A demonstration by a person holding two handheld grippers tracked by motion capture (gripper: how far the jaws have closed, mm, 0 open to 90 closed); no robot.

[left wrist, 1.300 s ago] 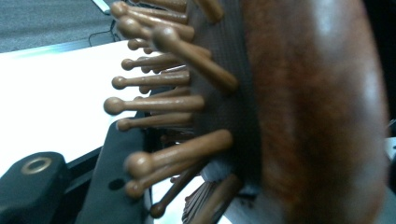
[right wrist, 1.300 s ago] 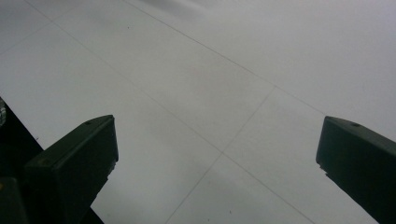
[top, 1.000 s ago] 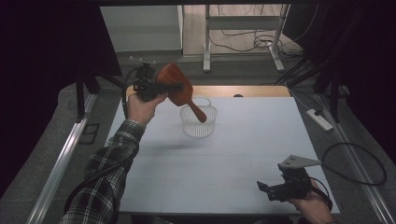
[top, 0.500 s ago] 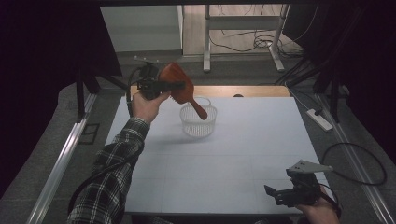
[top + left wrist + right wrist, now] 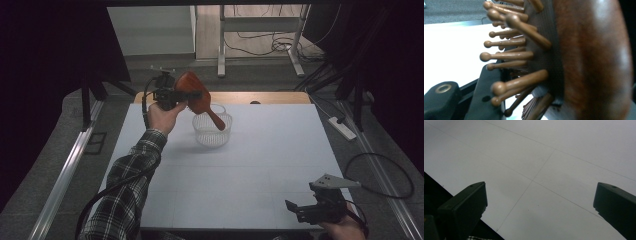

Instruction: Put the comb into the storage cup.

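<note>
- the left gripper [image 5: 176, 95] is raised over the far left of the white worktop [image 5: 260, 165], its jaws clamped on the head of a wooden hairbrush [image 5: 196, 96]
- the brush handle slants down into a clear basket [image 5: 212, 129]
- the right gripper [image 5: 306, 210] sits low at the near right corner, its jaws spread wide over bare worktop

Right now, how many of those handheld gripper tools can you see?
2: the left gripper holds a wooden hairbrush above a clear basket; the right gripper is at the table's near right edge.
</note>
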